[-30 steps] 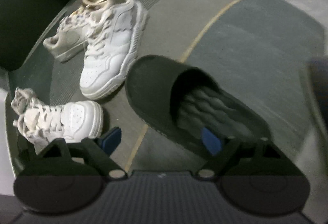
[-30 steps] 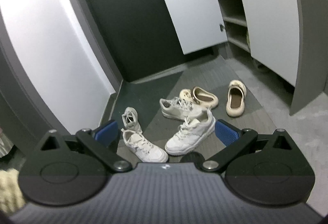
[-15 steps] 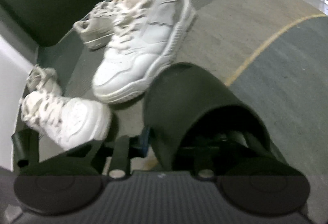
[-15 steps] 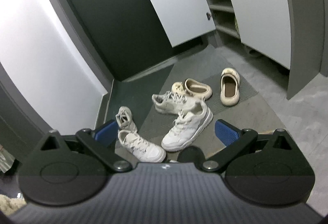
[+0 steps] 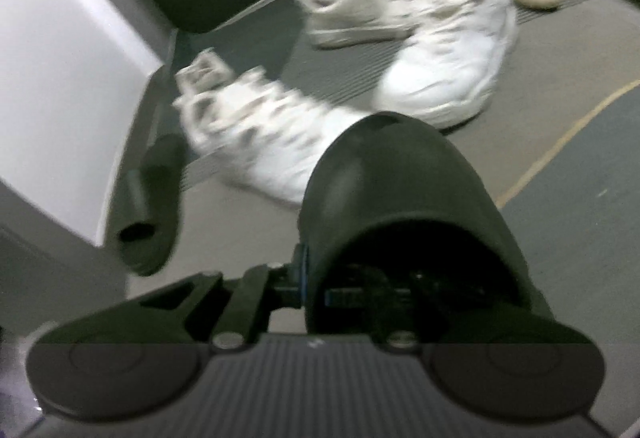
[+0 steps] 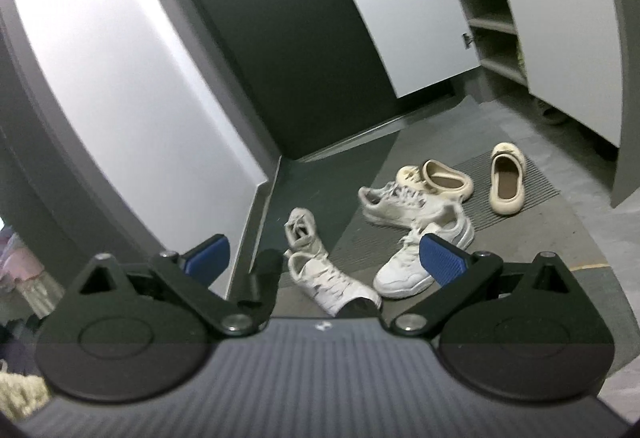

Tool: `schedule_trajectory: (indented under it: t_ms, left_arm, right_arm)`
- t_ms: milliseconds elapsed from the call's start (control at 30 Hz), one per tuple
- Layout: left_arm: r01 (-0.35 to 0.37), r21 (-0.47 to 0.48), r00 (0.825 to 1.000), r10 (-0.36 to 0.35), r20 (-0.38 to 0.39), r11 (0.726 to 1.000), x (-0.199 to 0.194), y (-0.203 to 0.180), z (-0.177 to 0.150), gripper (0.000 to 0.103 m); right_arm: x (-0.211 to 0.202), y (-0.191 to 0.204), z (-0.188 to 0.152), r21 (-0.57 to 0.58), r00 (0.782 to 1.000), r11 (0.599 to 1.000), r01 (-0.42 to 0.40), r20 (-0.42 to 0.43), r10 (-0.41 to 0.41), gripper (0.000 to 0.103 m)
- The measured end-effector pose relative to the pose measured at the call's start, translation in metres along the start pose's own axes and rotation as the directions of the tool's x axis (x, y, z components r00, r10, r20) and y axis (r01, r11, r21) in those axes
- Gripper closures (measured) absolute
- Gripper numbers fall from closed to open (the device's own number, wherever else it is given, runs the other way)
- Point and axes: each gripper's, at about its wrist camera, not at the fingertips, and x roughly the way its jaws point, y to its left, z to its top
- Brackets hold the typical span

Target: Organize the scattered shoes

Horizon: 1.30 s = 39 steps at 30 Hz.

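The left gripper (image 5: pixel 316 288) has its fingers clenched on the side wall of a smooth, matte black slipper (image 5: pixel 400 205), tilted down above the floor (image 5: pixel 560 217). The right gripper (image 6: pixel 324 258) is released, fingers spread wide on nothing, aimed gently down at white lace-up sneakers (image 6: pixel 332 278) and rounded cream clogs (image 6: pixel 506 181). A second black slipper (image 5: pixel 148 205) lies by the wall.

We see a grey floor (image 6: pixel 540 238) with a ribbed mat (image 6: pixel 536 177). On it lie three white sneakers (image 6: pixel 332 278), two cream clogs (image 6: pixel 506 181), and a black slipper (image 5: pixel 148 205) beside the wall.
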Motion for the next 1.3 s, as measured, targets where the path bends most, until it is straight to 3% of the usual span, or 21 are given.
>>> schedule_trajectory:
  t_ms: [133, 233, 300, 400, 433, 500, 633, 800, 1000, 1133, 1300]
  left_arm:
    - [-0.047, -0.040, 0.997, 0.044, -0.060, 0.998, 0.029, 0.023, -0.020, 0.092]
    - [-0.029, -0.086, 0.995, 0.021, -0.093, 0.996, 0.041, 0.031, -0.032, 0.087]
    - [0.015, -0.131, 0.993, -0.030, -0.113, 0.991, 0.043, 0.034, -0.037, 0.076]
    - [0.073, -0.194, 0.986, -0.100, -0.134, 0.978, 0.046, 0.037, -0.046, 0.069]
    - [0.076, -0.202, 0.986, -0.103, -0.130, 0.977, 0.045, 0.036, -0.048, 0.065]
    - [0.082, -0.212, 0.986, -0.110, -0.123, 0.974, 0.042, 0.036, -0.049, 0.043]
    - [0.095, -0.201, 0.987, -0.119, -0.109, 0.975, 0.018, 0.039, -0.042, 0.032]
    - [0.132, -0.149, 0.988, -0.143, -0.066, 0.980, -0.043, 0.057, -0.019, 0.022]
    - [0.160, -0.128, 0.980, -0.142, 0.137, 0.979, -0.163, 0.103, 0.024, 0.010]
    - [0.150, -0.225, 0.969, -0.099, 0.225, 0.963, -0.229, 0.140, 0.046, 0.003]
    - [0.079, -0.375, 0.979, 0.000, 0.206, 0.924, -0.299, 0.180, 0.069, 0.001]
  right_arm:
    - [0.007, 0.006, -0.003, -0.032, 0.999, 0.999, 0.023, -0.028, -0.024, 0.000]
    - [0.012, 0.006, -0.006, -0.051, 0.998, 0.998, 0.040, -0.052, -0.042, 0.000]
    - [0.013, 0.006, -0.006, -0.056, 0.997, 0.997, 0.047, -0.063, -0.051, 0.000]
    - [0.013, 0.007, -0.006, -0.049, 0.997, 0.998, 0.039, -0.058, -0.041, 0.000]
    - [0.012, 0.008, -0.005, -0.049, 0.998, 0.998, 0.034, -0.053, -0.037, 0.000]
    - [0.012, 0.013, -0.004, -0.063, 0.999, 0.998, 0.024, -0.043, -0.026, 0.000]
    - [0.011, 0.020, -0.004, -0.095, 0.999, 0.995, 0.017, -0.033, -0.020, 0.000]
    - [0.008, 0.030, -0.010, -0.149, 0.999, 0.989, 0.026, -0.031, -0.031, 0.000]
    - [0.003, 0.038, -0.018, -0.209, 0.998, 0.977, 0.047, -0.025, -0.053, 0.000]
    - [-0.002, 0.042, -0.019, -0.215, 0.998, 0.975, 0.062, 0.006, -0.063, 0.000]
    - [0.000, 0.044, -0.022, -0.205, 0.998, 0.977, 0.061, 0.009, -0.061, 0.000]
